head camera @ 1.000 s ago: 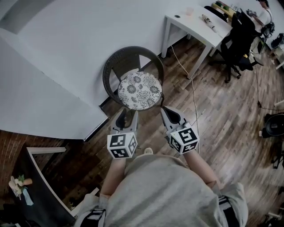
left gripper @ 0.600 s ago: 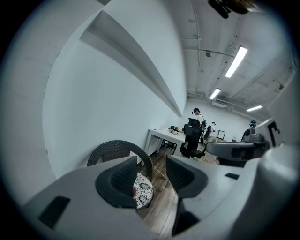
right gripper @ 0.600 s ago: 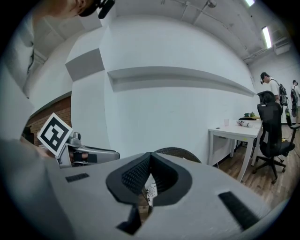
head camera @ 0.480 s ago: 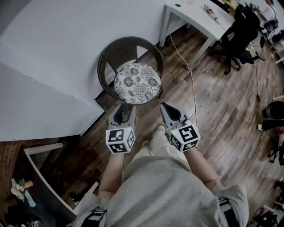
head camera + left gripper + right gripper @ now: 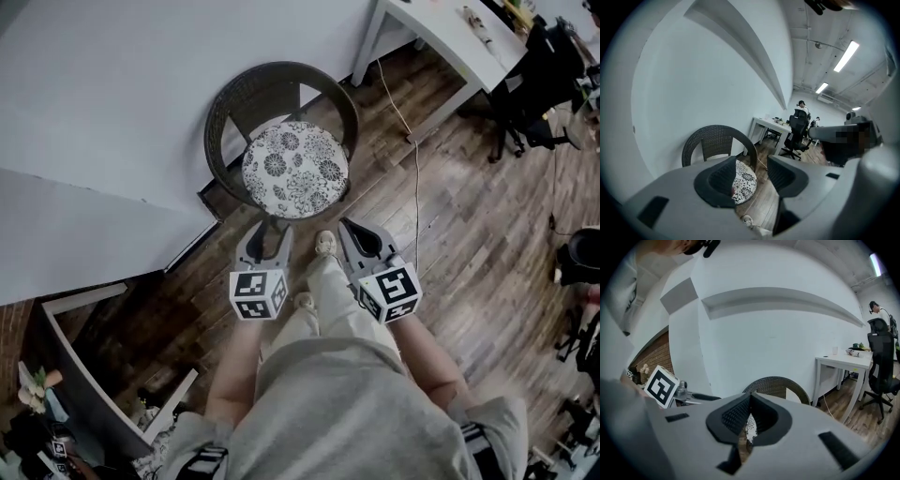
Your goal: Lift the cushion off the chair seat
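One wicker chair (image 5: 230,112) stands ahead of me, and the round flowered cushion (image 5: 294,170) lies flat on its seat, untouched. My left claw (image 5: 263,230), just short of it, is wide and opening, with nothing between the jaws. My right claw (image 5: 353,232) is pinched together, empty. My worry is that a closed right claw would only shove the cushion, and a one-sided lift could let it slide off.

White rectangular table (image 5: 439,39) top right, against white wall (image 5: 112,103). Black office chair (image 5: 548,75) beside it. Thin white cable (image 5: 416,178) trailing across dark wooden plank floor (image 5: 478,244).
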A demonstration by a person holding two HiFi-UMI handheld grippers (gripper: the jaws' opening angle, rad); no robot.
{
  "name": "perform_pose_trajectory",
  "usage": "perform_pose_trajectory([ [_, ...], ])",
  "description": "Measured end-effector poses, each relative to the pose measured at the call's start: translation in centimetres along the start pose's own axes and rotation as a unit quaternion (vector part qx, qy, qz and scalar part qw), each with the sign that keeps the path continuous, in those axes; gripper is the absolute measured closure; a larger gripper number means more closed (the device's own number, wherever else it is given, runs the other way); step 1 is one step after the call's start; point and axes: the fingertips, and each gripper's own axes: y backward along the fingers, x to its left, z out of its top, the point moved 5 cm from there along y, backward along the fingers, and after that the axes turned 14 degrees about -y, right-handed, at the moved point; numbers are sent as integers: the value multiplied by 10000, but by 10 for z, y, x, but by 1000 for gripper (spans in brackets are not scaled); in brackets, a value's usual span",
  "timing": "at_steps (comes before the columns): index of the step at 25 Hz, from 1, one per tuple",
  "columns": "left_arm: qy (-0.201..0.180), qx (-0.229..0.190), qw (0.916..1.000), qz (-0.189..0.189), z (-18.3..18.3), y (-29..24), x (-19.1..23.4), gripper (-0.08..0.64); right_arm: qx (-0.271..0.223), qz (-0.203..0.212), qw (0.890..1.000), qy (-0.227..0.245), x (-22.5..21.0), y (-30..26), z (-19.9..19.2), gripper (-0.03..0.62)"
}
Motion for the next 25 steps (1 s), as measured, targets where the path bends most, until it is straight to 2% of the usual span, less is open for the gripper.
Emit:
perform_pose_trajectory([
  [12,281,688,9971,160,-67,-89,9,357,385,300,9988,17,-52,-70,-19,589],
  [20,354,1115,9928,273,-117,-140,23,346,622,257,9977,2,-87,-102,-43,589],
  [25,326,1522,9876,214,-151,-168,26,337,741,201,9970,-61,-105,-119,-57,589],
])
